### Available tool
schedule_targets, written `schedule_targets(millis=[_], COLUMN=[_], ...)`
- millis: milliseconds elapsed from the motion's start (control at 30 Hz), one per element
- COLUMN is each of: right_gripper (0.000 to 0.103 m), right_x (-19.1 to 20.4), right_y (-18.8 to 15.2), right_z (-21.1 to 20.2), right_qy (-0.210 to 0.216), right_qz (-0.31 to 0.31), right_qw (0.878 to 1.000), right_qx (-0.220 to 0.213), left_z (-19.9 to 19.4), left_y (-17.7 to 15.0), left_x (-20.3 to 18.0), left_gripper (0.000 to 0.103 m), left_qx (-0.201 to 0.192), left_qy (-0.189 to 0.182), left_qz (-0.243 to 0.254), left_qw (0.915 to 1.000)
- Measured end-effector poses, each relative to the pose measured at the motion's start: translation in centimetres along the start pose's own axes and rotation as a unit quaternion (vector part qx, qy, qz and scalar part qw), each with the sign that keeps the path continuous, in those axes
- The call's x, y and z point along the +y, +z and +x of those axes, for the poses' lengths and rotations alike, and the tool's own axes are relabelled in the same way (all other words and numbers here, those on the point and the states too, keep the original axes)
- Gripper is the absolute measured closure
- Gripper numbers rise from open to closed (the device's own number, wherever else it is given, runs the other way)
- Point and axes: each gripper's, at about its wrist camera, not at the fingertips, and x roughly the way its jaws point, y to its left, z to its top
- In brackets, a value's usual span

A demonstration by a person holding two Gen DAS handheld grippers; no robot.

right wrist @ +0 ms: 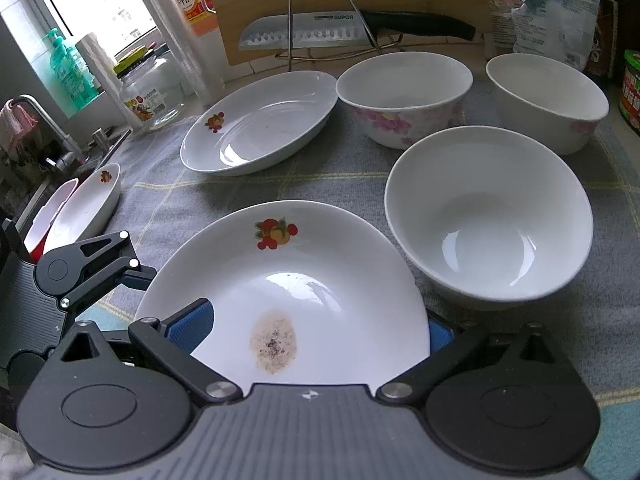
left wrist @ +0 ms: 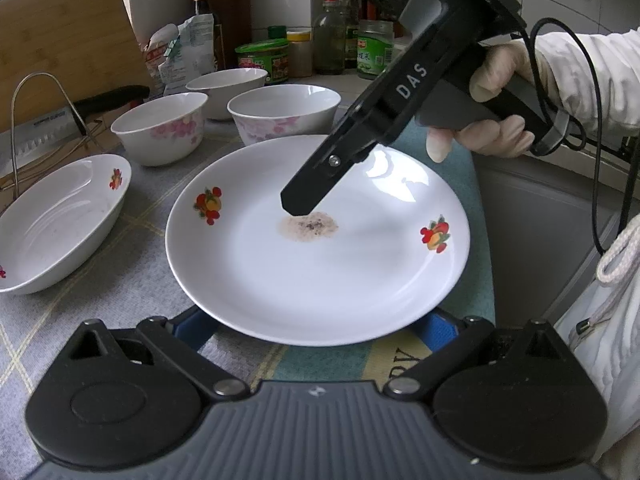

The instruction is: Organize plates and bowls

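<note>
A white plate (left wrist: 320, 264) with fruit decals and a brown stain lies on the grey checked cloth (left wrist: 132, 248). My left gripper (left wrist: 314, 328) is open, its blue pads (left wrist: 192, 330) tucked at the plate's near rim, partly hidden by it. My right gripper (left wrist: 296, 206) reaches in from the upper right, its tip just over the stain. In the right wrist view it (right wrist: 316, 332) is open around the same plate (right wrist: 320, 264): one pad (right wrist: 190, 330) lies over the plate, the other is behind the rim. The left gripper (right wrist: 132, 276) shows at the plate's left edge.
Three flowered bowls (right wrist: 488, 216) (right wrist: 404, 96) (right wrist: 548, 100) stand behind the plate, and an oval dish (right wrist: 260, 120) lies to the left. More dishes (right wrist: 88, 204) lean near the faucet (right wrist: 40, 120). A knife (right wrist: 304, 34) on a wire rack, a cutting board (left wrist: 68, 40) and jars (left wrist: 264, 60) line the back.
</note>
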Motion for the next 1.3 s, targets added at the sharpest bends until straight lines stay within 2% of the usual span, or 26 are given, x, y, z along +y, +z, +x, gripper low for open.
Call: schedule_targets(millis=[733,1300], right_gripper=[0.000,0.000], right_x=[2.2,6.6], right_y=[0.4,1.1], right_z=[-0.9,-0.8], right_qy=[-0.001,0.009], right_qz=[-0.029,-0.074], right_qw=[1.000,0.997], right_qx=[-0.001,-0.003], left_z=[-2.2,-5.9], left_y=[-0.3,-1.5], left_x=[-0.5,-0.8], left_gripper=[0.002,0.002], left_qx=[-0.003,-0.015], left_qy=[0.015,0.040], left_qz=[-0.010,-0.041], left_qw=[0.9998,0.9982])
